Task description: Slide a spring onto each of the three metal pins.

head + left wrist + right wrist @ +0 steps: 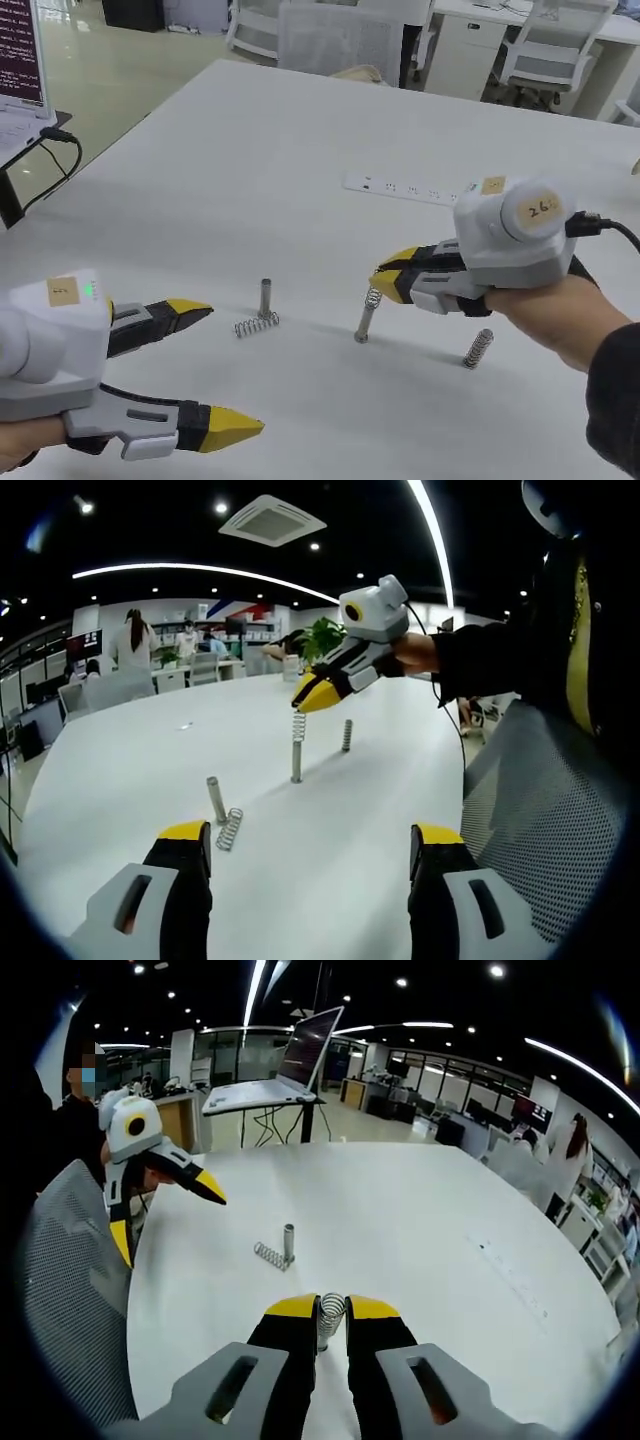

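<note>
On the near middle of the white table (300, 150), the right gripper (384, 283) was clenched on a spring (372, 298) sitting at the top end of the middle pin (363, 328). The right gripper view had the coil pinched between the two yellow tips. The pin leaned slightly in the head view, base on the table. The left pin (265, 296) stood upright, well apart from both grippers, with a loose spring (256, 323) lying flat just beside its base on the near side. The right pin (472, 361), nearer and to the right of the middle one, had a second spring (481, 343) around it and sat below the person's hand. The left gripper (213, 367) was at the near left edge, above the table, jaws spread wide and released, pointing right toward the pins. A power strip (405, 188) lay further back on the table, and a laptop (20, 60) was at the far left.
</note>
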Tool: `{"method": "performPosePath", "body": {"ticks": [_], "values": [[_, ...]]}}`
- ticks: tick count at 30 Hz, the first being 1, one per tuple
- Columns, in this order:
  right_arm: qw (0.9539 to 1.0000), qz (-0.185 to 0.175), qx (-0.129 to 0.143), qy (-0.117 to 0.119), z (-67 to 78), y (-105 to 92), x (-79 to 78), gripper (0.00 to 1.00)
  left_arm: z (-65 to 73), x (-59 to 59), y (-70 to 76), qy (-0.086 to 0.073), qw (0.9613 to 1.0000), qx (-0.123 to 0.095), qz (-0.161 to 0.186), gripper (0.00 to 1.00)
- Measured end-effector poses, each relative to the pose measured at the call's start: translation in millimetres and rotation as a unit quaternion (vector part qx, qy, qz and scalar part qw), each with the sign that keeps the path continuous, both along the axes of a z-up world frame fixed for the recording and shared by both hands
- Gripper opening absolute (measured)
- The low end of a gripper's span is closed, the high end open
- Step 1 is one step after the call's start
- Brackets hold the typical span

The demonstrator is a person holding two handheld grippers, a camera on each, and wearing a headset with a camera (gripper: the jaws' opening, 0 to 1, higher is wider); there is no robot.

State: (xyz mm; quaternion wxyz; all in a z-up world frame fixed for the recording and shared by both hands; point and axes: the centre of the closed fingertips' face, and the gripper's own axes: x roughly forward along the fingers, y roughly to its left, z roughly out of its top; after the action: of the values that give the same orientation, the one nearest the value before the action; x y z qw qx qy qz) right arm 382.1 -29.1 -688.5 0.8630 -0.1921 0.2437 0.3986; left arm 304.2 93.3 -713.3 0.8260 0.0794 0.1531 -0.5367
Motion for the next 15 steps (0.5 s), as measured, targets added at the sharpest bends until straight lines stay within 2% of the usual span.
{"method": "performPosePath", "body": {"ticks": [15], "values": [[1.0000,0.000,-0.005,0.005,-8.0,-1.9,3.2,0.07,-0.6,-1.4,1.5,0.001,1.0000,0.003,0.000,0.75]]}}
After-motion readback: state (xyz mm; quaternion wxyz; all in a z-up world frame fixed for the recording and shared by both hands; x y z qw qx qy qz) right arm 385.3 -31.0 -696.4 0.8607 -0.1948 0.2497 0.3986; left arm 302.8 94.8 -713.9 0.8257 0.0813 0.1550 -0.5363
